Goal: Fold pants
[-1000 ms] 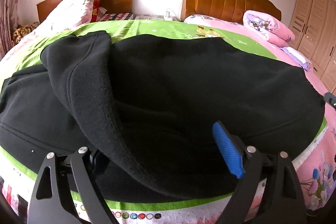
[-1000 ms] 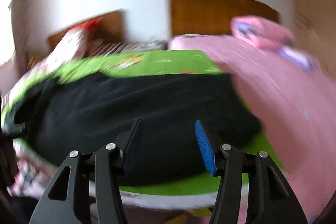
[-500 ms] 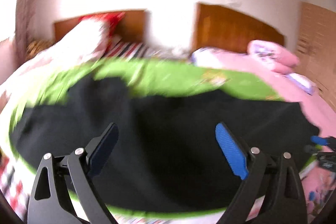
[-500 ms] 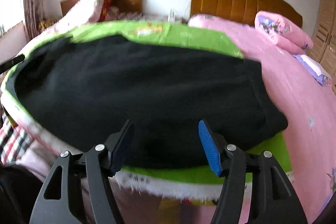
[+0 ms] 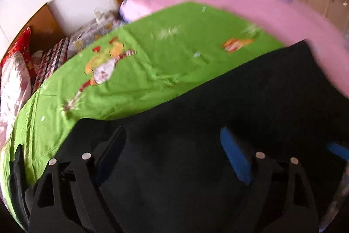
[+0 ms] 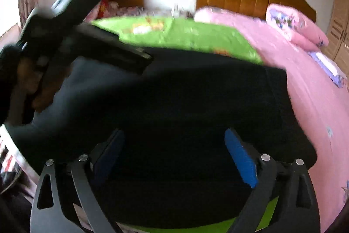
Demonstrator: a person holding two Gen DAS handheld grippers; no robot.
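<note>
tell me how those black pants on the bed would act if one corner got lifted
Probably floppy: the black pants lie slack on the green sheet, following its curve. The fabric looks thick and fleecy, so likely some weight and little slip. A single lifted corner would likely drag the rest.

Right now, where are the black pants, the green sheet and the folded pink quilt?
black pants (image 6: 185,102), right wrist view, middle of the dark fabric.
green sheet (image 5: 174,51), left wrist view, bare stretch beyond the pants.
folded pink quilt (image 6: 294,25), right wrist view, its upper face by the headboard.
</note>
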